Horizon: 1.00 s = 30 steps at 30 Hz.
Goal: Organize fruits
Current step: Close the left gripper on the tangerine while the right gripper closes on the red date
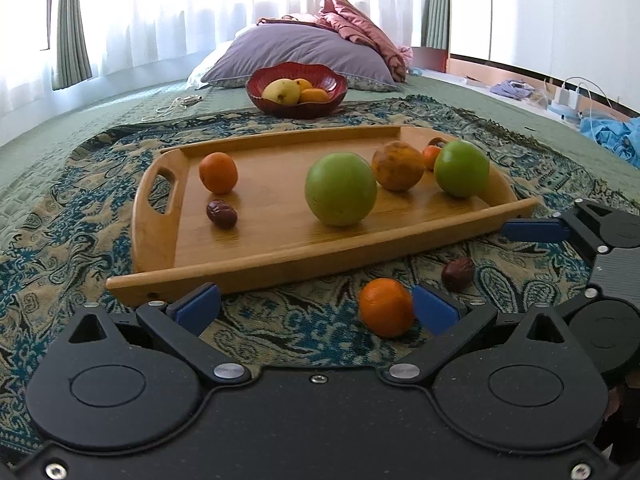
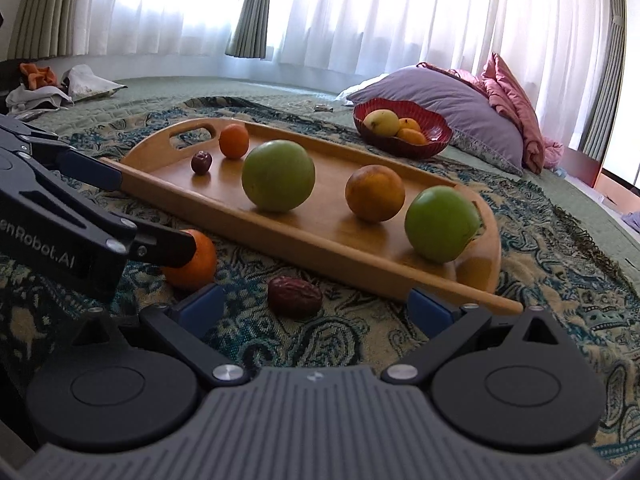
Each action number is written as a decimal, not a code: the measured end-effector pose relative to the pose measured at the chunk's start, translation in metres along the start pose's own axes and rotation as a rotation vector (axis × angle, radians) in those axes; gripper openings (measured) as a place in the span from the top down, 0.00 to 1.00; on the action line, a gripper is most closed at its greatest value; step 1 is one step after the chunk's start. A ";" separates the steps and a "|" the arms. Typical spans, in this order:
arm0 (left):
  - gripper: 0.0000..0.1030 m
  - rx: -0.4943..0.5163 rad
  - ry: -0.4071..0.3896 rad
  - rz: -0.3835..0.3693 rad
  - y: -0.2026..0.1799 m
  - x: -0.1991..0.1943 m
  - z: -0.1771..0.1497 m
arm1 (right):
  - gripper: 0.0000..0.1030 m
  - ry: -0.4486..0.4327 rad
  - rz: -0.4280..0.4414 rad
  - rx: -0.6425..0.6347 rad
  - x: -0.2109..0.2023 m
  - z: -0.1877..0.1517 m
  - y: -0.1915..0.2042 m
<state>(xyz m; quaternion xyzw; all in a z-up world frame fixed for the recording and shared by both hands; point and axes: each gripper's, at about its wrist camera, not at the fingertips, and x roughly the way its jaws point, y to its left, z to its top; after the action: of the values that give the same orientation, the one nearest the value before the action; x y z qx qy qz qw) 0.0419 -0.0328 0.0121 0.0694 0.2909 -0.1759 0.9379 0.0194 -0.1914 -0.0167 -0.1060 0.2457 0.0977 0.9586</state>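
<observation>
Wooden tray (image 1: pixel 160 248) is shown holding six fruits; an orange (image 1: pixel 386 307) and date (image 2: pixel 295 295) lie outside on the bed. Left hand-held gripper (image 1: pixel 318 308), spread, brackets the orange; right hand-held gripper (image 2: pixel 316 308), spread, faces the date.

1. Green quilted bed (image 1: pixel 100 112) lying under a patterned blue-and-tan throw (image 1: pixel 80 216).
2. Resting on the throw: wooden tray (image 1: pixel 160 240), loose orange (image 1: pixel 386 307), dark date (image 1: pixel 458 274).
3. Sitting farther back: red bowl (image 1: pixel 296 109), purple pillow (image 1: pixel 296 52).
</observation>
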 end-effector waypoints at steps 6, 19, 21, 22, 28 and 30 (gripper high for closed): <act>0.01 0.012 0.002 -0.023 -0.005 0.004 -0.002 | 0.00 -0.003 0.020 0.018 0.002 -0.005 -0.001; 0.37 -0.058 0.050 -0.089 -0.003 0.010 -0.004 | 0.00 -0.009 0.056 0.084 0.005 -0.014 -0.011; 0.42 -0.056 0.051 -0.096 -0.004 0.010 -0.004 | 0.00 -0.008 0.056 0.085 0.006 -0.013 -0.011; 0.45 -0.054 0.051 -0.100 -0.005 0.010 -0.004 | 0.00 -0.008 0.057 0.085 0.006 -0.014 -0.011; 0.65 -0.064 0.053 -0.148 -0.008 0.009 -0.003 | 0.00 -0.002 0.067 0.098 0.007 -0.014 -0.013; 0.69 -0.059 0.053 -0.156 -0.010 0.008 -0.003 | 0.00 -0.003 0.067 0.099 0.007 -0.014 -0.013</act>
<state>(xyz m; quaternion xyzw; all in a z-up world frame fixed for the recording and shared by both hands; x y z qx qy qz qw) 0.0434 -0.0439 0.0049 0.0233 0.3250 -0.2378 0.9150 0.0223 -0.2064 -0.0303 -0.0501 0.2524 0.1178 0.9591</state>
